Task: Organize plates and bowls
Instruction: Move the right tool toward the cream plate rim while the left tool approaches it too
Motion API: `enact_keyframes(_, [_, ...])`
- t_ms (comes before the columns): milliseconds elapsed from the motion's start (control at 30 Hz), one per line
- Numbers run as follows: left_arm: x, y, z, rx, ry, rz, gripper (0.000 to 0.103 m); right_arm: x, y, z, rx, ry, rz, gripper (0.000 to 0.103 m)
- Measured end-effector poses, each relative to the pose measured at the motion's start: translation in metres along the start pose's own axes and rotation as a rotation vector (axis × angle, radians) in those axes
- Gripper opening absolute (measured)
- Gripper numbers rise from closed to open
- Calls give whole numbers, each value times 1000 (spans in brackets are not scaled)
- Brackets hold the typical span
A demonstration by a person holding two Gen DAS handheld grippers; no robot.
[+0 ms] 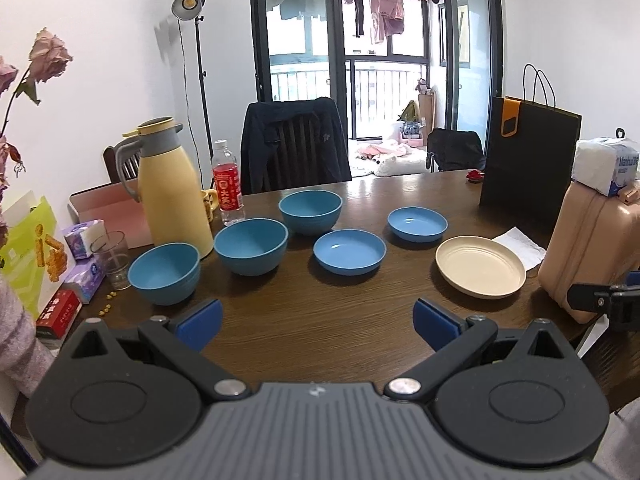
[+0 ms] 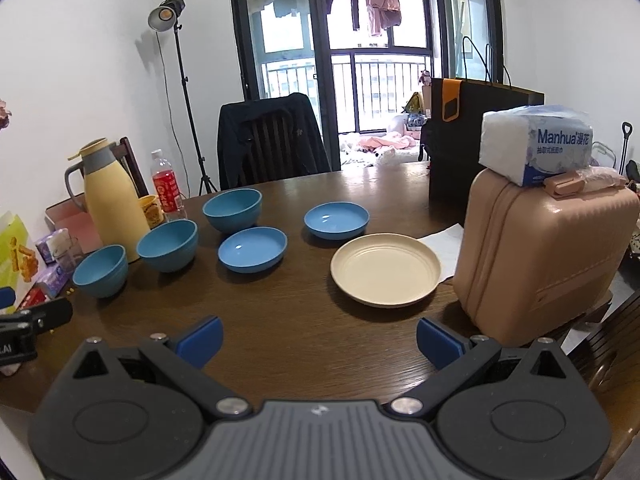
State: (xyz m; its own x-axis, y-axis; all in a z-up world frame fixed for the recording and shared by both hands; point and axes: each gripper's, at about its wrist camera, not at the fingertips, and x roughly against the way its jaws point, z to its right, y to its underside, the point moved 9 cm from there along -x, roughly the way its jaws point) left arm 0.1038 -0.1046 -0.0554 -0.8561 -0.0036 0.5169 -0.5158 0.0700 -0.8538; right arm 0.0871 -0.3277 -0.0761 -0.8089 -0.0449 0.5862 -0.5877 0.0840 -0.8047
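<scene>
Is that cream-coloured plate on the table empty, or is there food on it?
Empty. The cream plate sits right side up on the wooden table, and both views show only its bare ridged inside, nothing on it.

The left gripper (image 1: 318, 322) is held level above the near edge of the table, its two blue-padded fingers (image 1: 200, 320) spread wide with nothing between them. The right gripper (image 2: 319, 340) sits in much the same pose, fingers (image 2: 438, 340) equally far apart and empty. Each one shows at the margin of the other's view, so they are side by side. A pale knitted sleeve (image 1: 16, 344), probably the person's left arm, shows at the left edge.
</scene>
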Motion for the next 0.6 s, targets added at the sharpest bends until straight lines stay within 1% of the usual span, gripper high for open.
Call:
enact_keyframes(300, [-15,-9,34,-27,9,-15,103,-16,-3,33,-1,36,-42,103])
enact_keyframes(500, [-38,-18,47,-45,38,-32,103,-37,-9,50,-26,55,-67,103])
enact_keyframes(600, [-54,-27,55,-60,58,-25,103,-52,-14,57,-38,74,-82,103])
